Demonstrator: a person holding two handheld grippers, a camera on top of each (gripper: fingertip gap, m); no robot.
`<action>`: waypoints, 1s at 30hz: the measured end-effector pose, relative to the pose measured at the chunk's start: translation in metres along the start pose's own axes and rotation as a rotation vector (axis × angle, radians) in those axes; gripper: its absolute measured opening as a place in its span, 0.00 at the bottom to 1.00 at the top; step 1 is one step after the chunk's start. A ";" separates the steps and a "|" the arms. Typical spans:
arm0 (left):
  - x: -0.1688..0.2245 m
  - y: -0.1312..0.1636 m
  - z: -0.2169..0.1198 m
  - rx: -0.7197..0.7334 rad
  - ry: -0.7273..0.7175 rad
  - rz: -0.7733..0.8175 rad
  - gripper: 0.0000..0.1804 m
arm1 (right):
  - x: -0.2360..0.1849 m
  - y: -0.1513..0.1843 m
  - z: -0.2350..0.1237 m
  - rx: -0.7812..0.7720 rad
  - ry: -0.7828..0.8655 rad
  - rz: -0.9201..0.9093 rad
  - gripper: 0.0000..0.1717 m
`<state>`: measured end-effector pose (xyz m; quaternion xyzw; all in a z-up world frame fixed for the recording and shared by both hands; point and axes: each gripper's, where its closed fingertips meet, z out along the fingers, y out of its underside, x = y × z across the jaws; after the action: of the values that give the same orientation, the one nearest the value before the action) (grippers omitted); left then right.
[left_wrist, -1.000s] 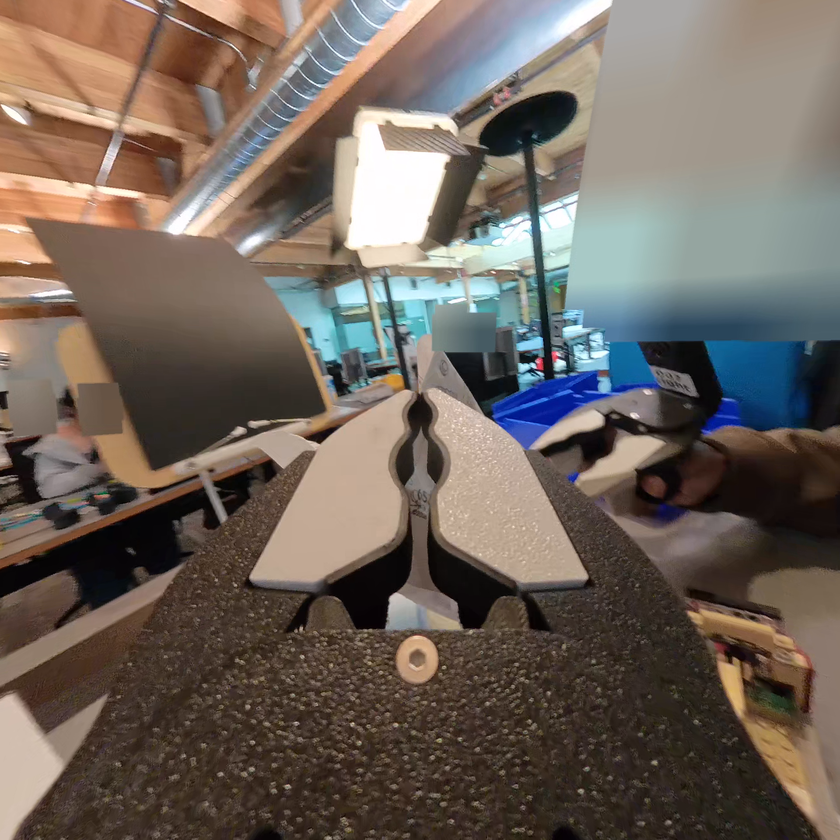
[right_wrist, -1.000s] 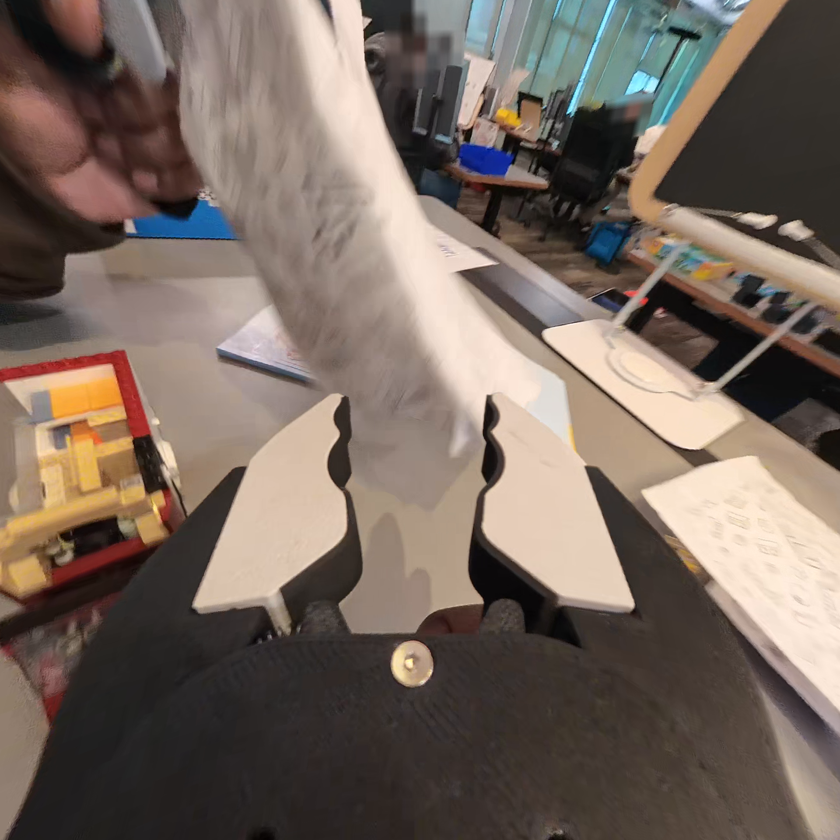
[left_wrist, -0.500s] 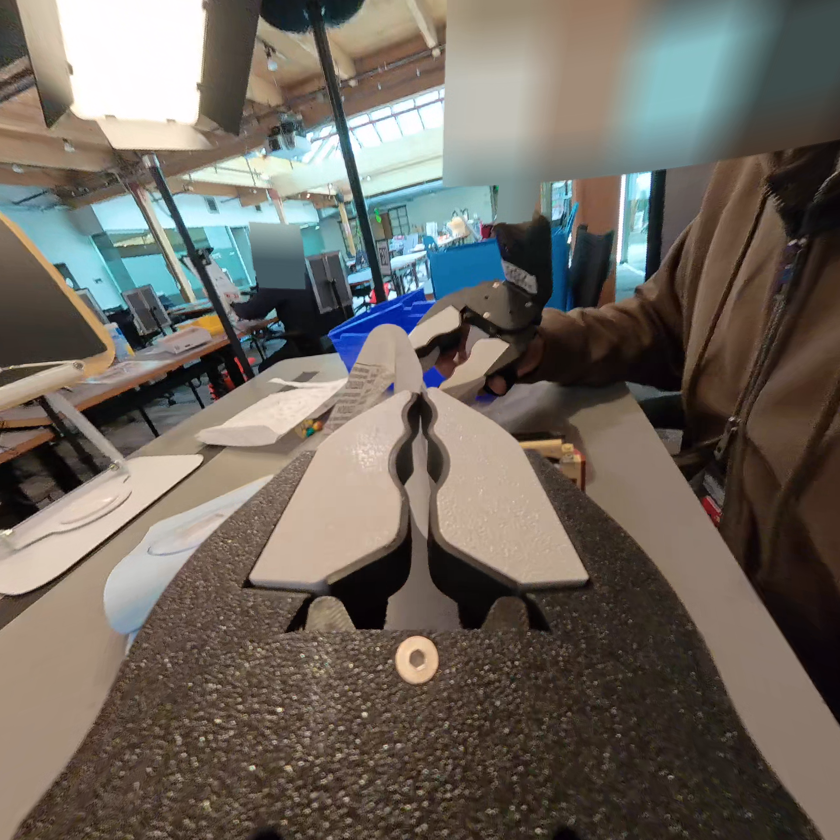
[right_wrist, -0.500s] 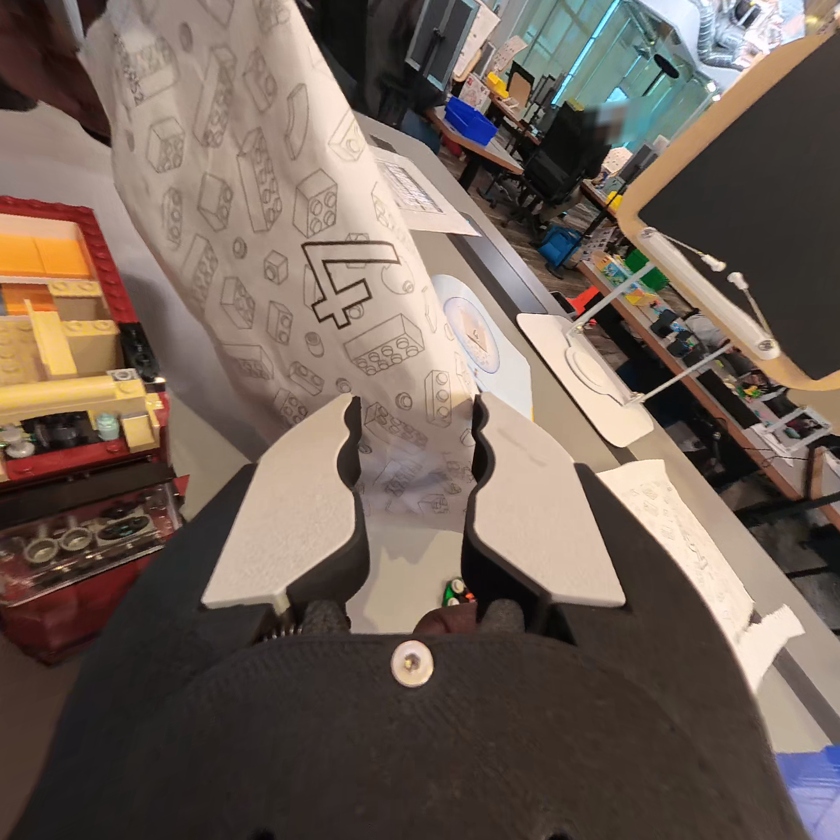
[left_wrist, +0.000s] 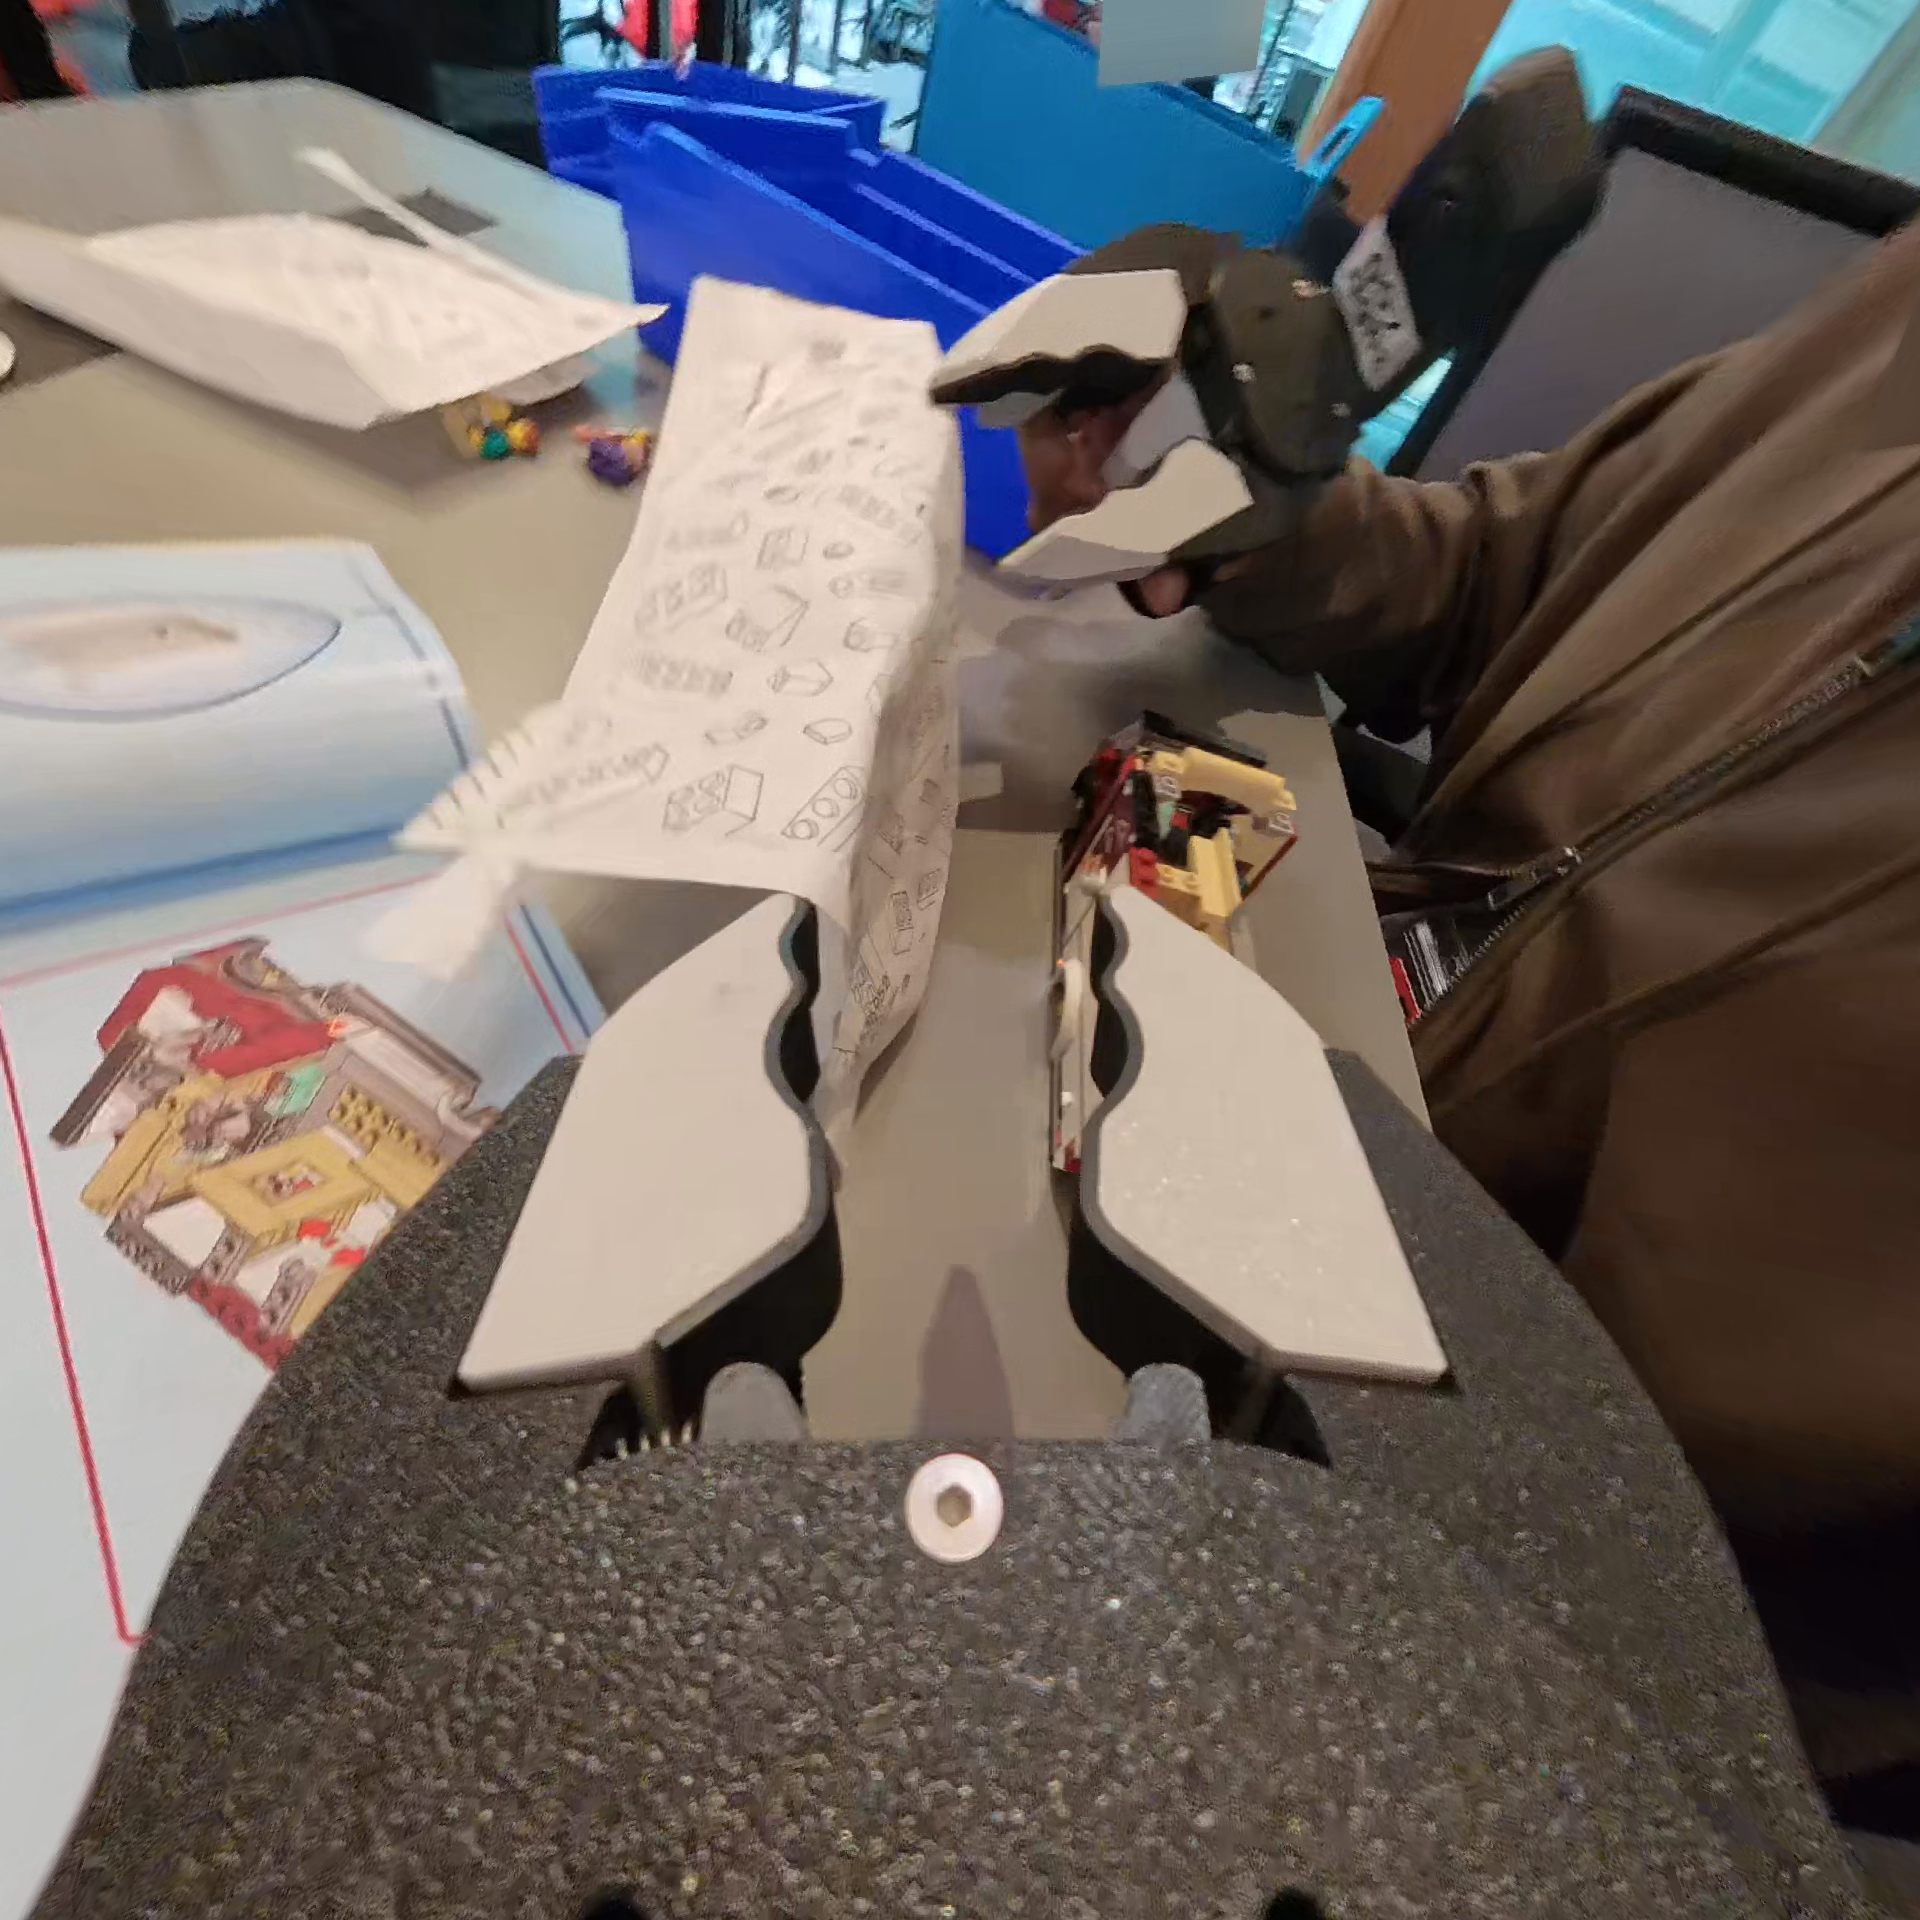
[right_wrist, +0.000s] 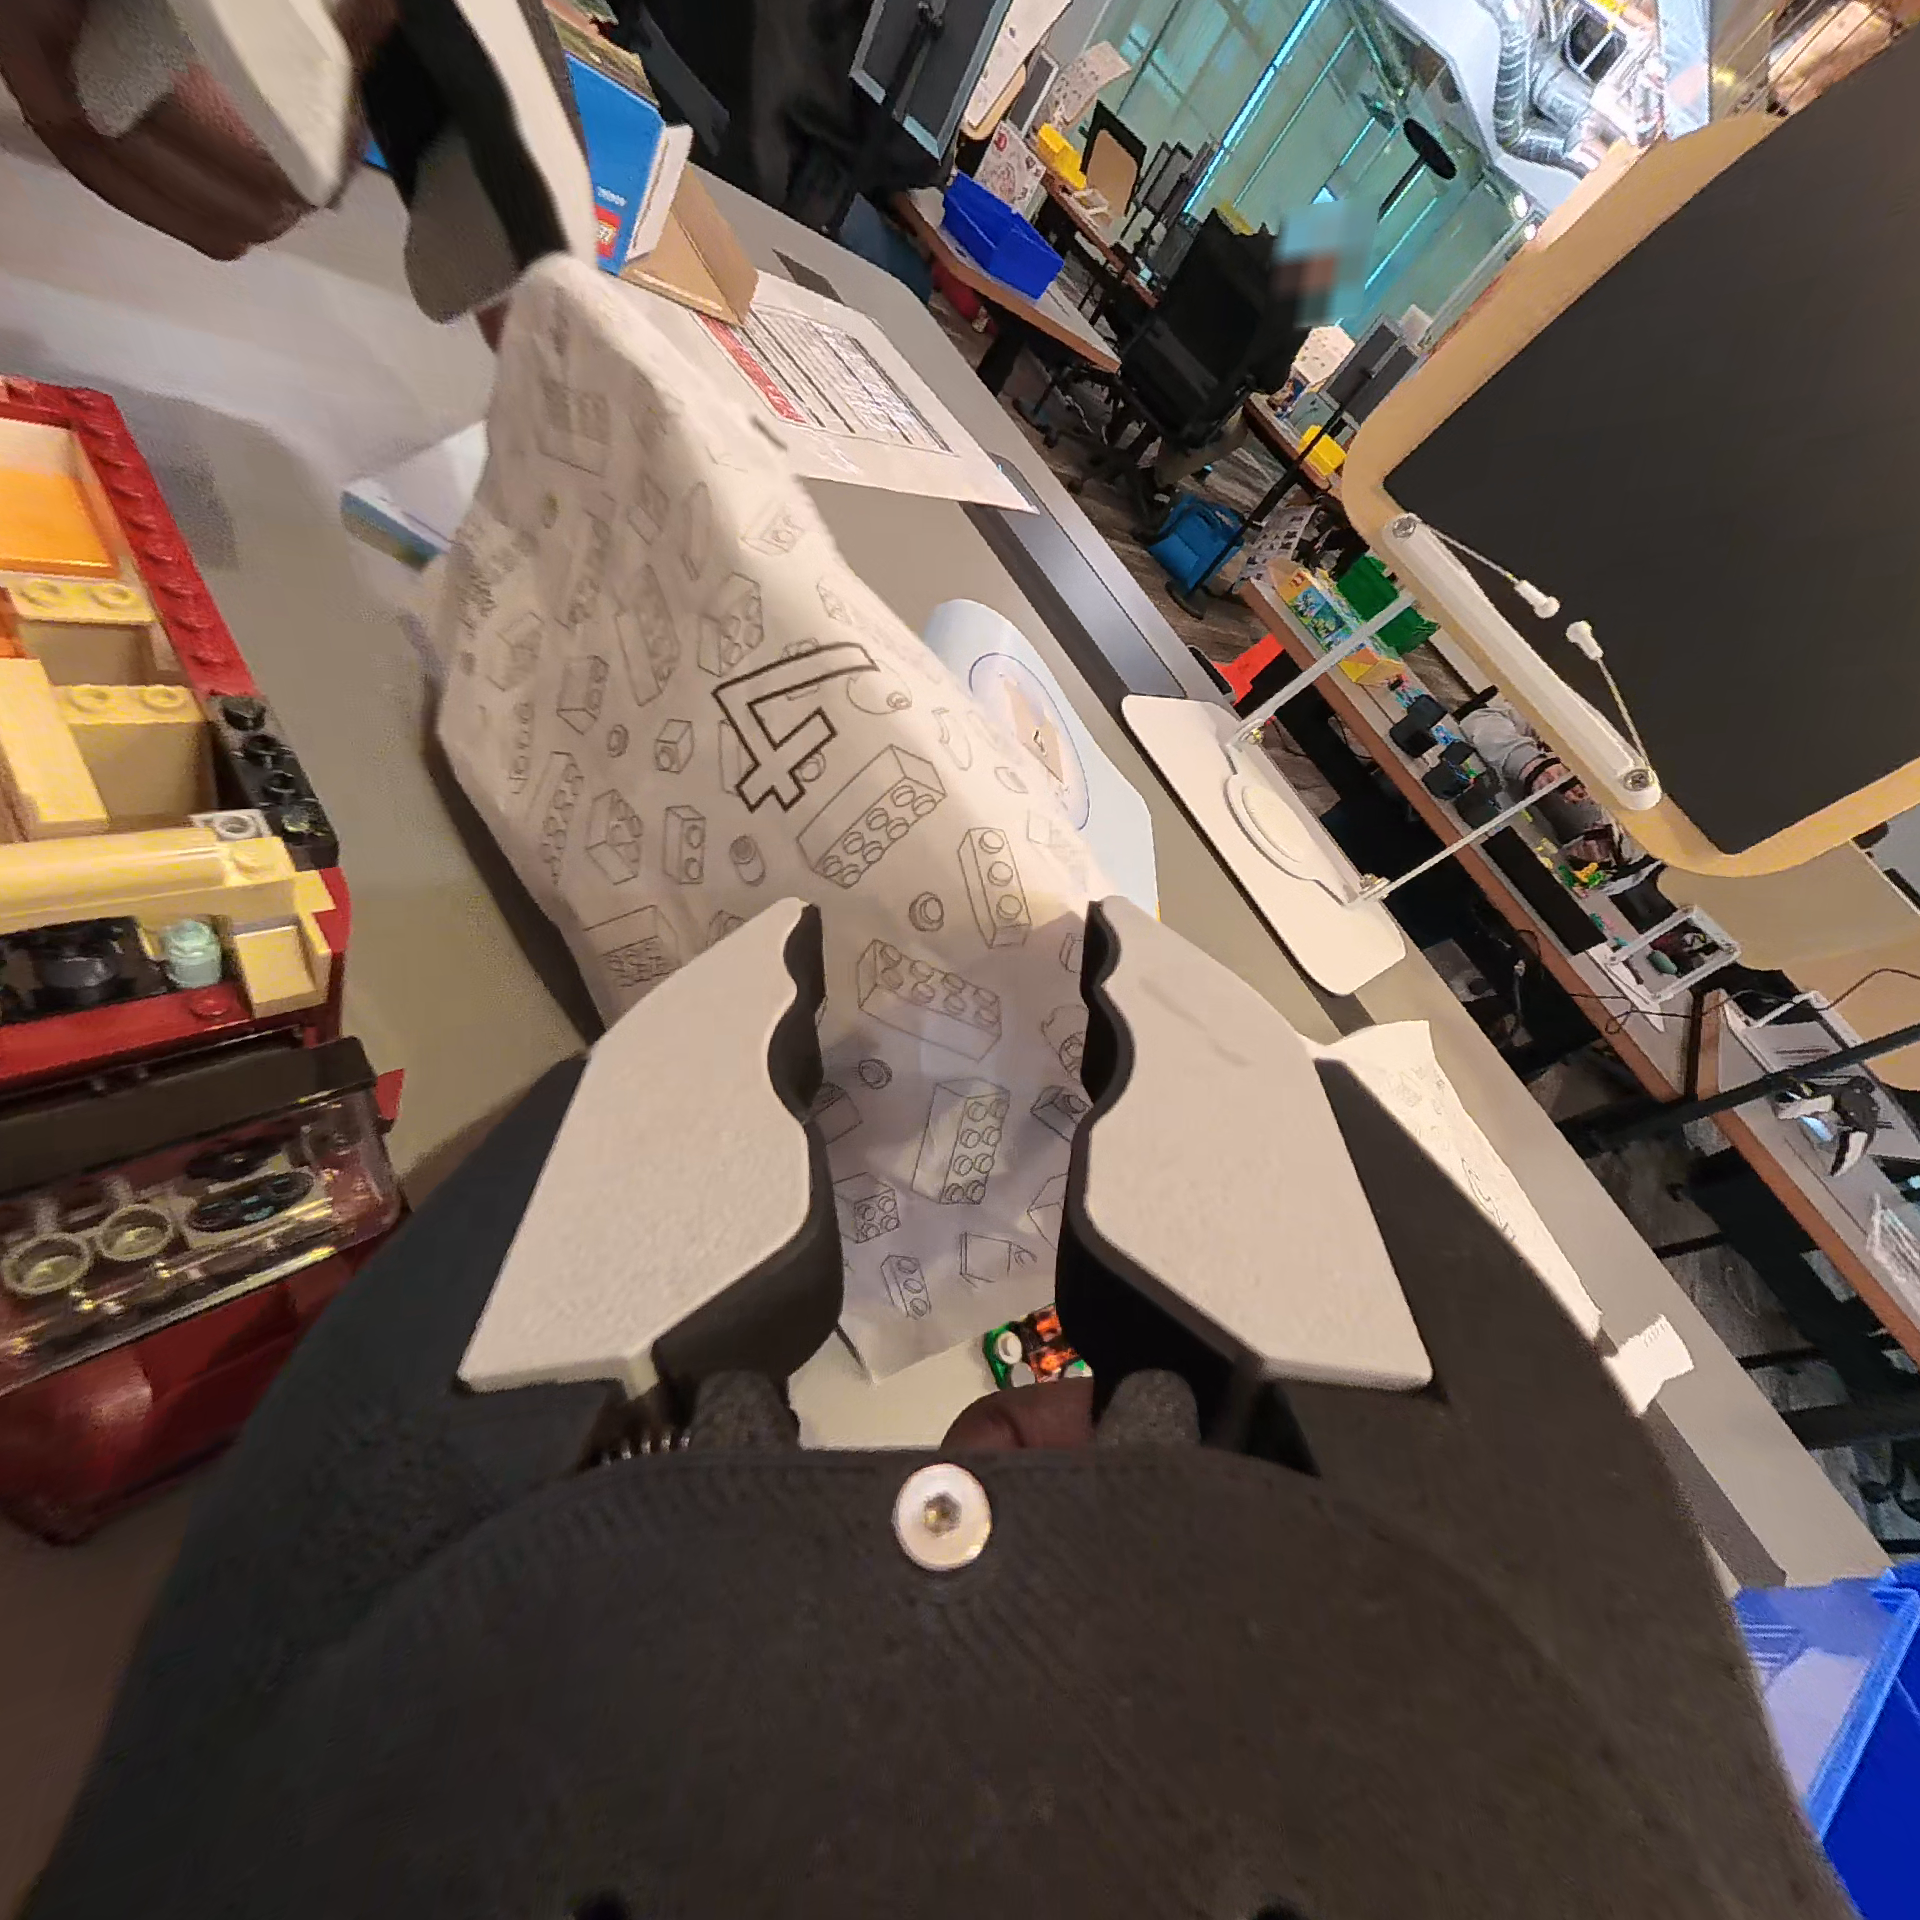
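one white paper bag (left_wrist: 790, 644) printed with brick outlines stands tilted on the grey worktop (left_wrist: 935, 1226). left claw (left_wrist: 948, 1029) is spread, its left finger (left_wrist: 686, 1101) touching the bag's lower edge, not clamping it. right claw (right_wrist: 948, 1018) is spread around the bag's lower end; whether it presses the paper i cannot tell. a red and tan brick model (left_wrist: 1184, 831) sits just beside, a booklet (left_wrist: 260, 1122) nearby.

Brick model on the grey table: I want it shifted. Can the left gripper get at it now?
Probably yes. The left gripper stands open, and the brick model lies just ahead of its right finger with nothing between. The printed paper bag hangs by the other finger, aside.
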<state>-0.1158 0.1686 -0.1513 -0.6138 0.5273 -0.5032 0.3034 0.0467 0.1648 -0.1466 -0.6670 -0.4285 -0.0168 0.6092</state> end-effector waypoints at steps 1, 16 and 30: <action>-0.005 0.000 0.000 -0.003 -0.003 -0.044 0.28 | -0.001 0.000 0.000 0.001 -0.001 -0.001 0.28; -0.025 -0.028 0.006 0.076 -0.243 0.276 0.00 | 0.006 0.004 -0.002 -0.069 -0.045 0.061 0.30; 0.018 -0.035 0.018 -0.022 -0.192 0.860 0.00 | 0.000 -0.016 -0.023 -0.119 -0.204 0.039 0.29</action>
<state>-0.0879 0.1578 -0.1198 -0.3857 0.7094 -0.2664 0.5263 0.0485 0.1434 -0.1277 -0.7085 -0.4736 0.0373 0.5219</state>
